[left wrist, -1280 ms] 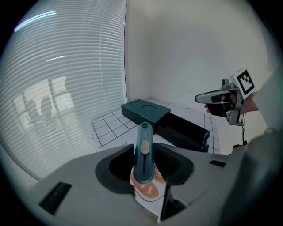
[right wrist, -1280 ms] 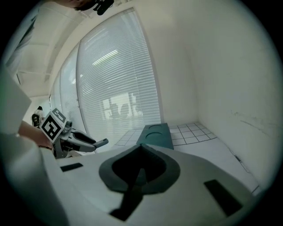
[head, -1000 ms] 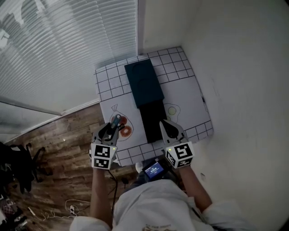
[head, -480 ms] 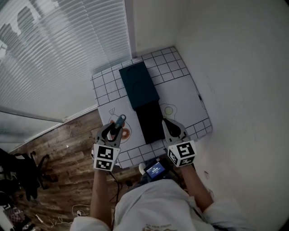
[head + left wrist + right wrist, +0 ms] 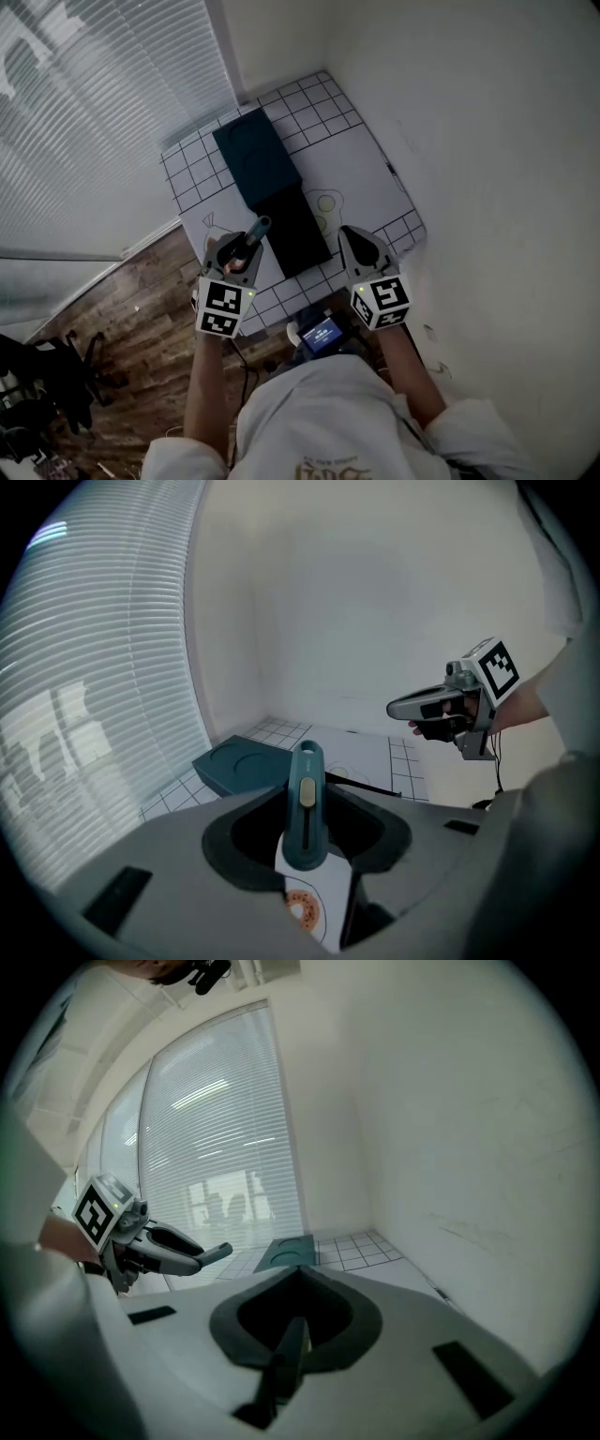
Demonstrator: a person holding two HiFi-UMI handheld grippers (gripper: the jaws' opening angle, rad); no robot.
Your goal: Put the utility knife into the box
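Your left tongs (image 5: 236, 251) are clamped on the utility knife (image 5: 255, 232), held over the counter (image 5: 361, 183) just left of the open box (image 5: 292, 232); your right tongs (image 5: 354, 239) are together, empty

We wear a white shirt (image 5: 328, 412) with faint print at the chest and loose white sleeves (image 5: 469, 433). Our left gripper (image 5: 234, 246) and right gripper (image 5: 350, 234) are pale grey shells with dark jaw linings. Each carries a white cube (image 5: 223, 307) of black square markers, and the right one has a thin dark cable (image 5: 498, 761).
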